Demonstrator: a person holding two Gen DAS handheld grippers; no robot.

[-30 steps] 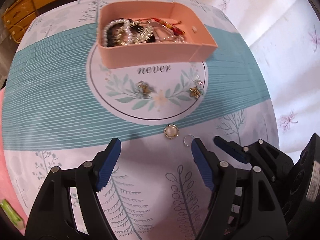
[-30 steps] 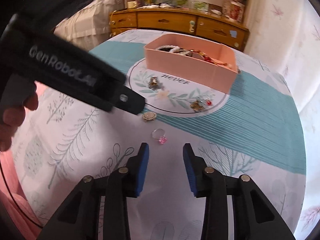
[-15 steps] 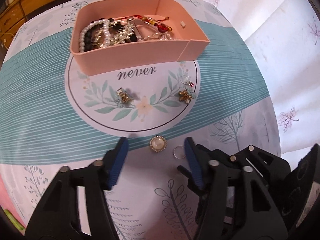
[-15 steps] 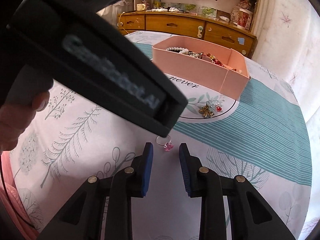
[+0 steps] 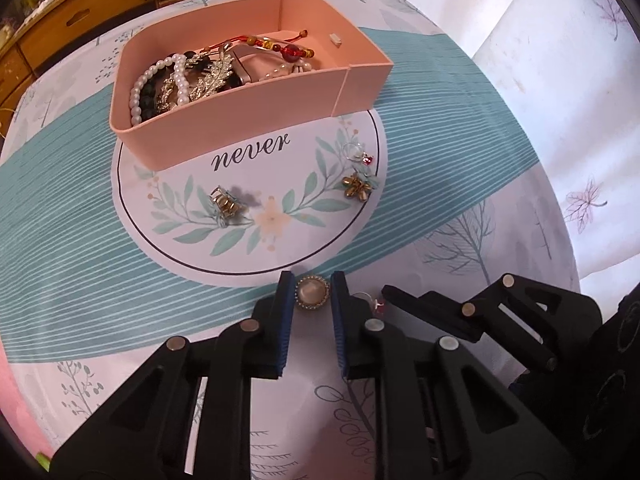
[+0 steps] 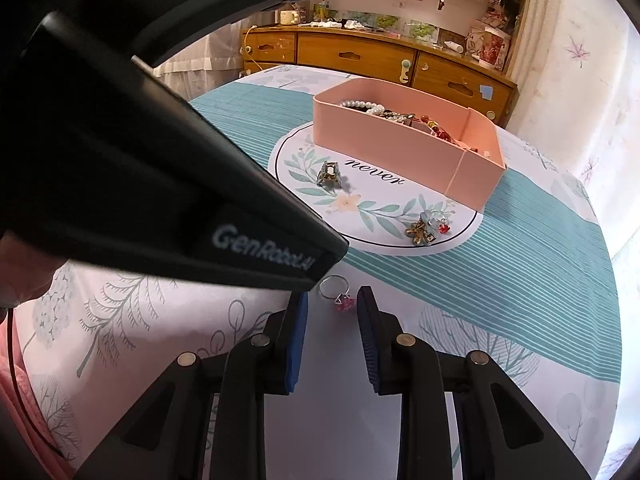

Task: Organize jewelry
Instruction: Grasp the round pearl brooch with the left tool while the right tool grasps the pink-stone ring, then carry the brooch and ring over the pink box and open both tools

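A pink box point(image 5: 256, 116) point(image 6: 404, 152) holds pearl strands and other jewelry. On the tablecloth lie a round pearl brooch point(image 5: 312, 293), a silver ring with a pink stone point(image 6: 338, 295) point(image 5: 376, 304), a gold clip point(image 5: 225, 201) point(image 6: 329, 173), a gold flower piece point(image 5: 358, 186) point(image 6: 420, 229) and a ring with a red stone point(image 5: 358, 152). My left gripper point(image 5: 311, 286) has its jaws narrowed around the brooch, close on both sides; contact is unclear. My right gripper point(image 6: 332, 304) is partly open with the pink-stone ring between its tips.
The round table point(image 5: 80, 240) has a teal and white printed cloth. A wooden dresser point(image 6: 360, 56) stands behind it. The left gripper's body point(image 6: 160, 184) fills the left of the right wrist view. The right gripper's fingers point(image 5: 440, 312) sit just right of the left one.
Both grippers moved forward and down to the table. The left jaws narrowed around the brooch. The right jaws came up around the pink-stone ring.
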